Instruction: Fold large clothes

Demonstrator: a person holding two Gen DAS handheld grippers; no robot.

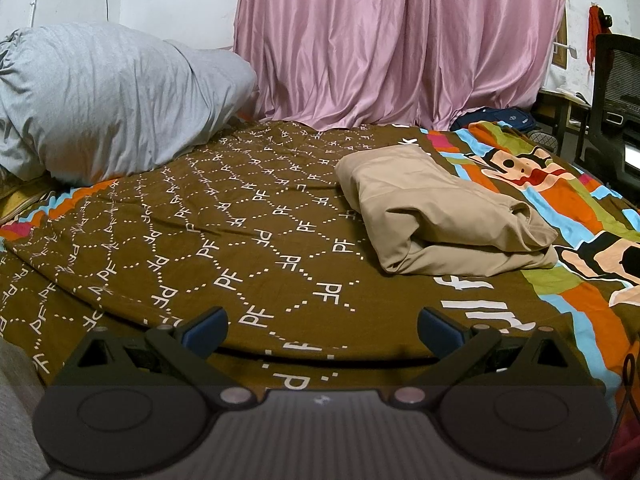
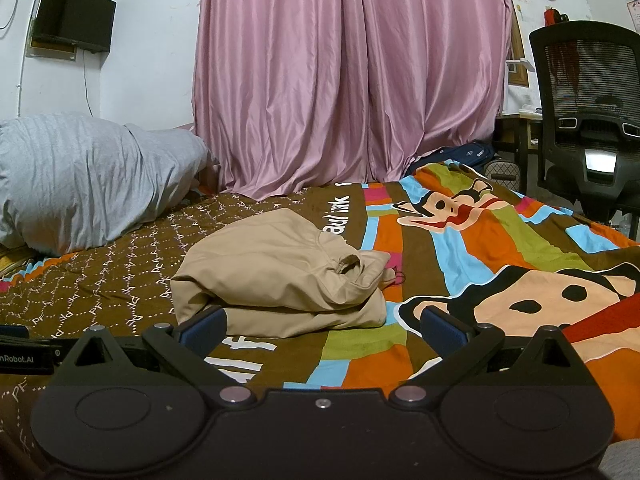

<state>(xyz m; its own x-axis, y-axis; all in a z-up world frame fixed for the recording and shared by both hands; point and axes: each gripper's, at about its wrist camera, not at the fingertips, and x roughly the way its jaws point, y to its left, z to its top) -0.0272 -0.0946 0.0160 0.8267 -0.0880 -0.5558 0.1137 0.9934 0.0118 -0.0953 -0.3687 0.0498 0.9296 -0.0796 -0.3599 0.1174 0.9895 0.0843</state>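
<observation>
Though both tools [image 1: 322,326] [image 2: 322,326] spread and empty, beige garment [image 2: 280,276] a rumpled folded bundle on bedspread [image 1: 240,240].

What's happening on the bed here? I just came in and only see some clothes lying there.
A person holds a gripper tool in each hand, and both are open and empty. The left tool and right tool hover above the patterned bedspread. A beige garment lies on it, already folded into a bundle, and neither tool touches it. A grey pillow sits off to the left.

Bedsheet [image 1: 248,216]: repeated "PF" pattern; partial white lettering, unreadable. Left gripper body [image 2: 24,358]: label "nRobot.AI", cut off.
</observation>
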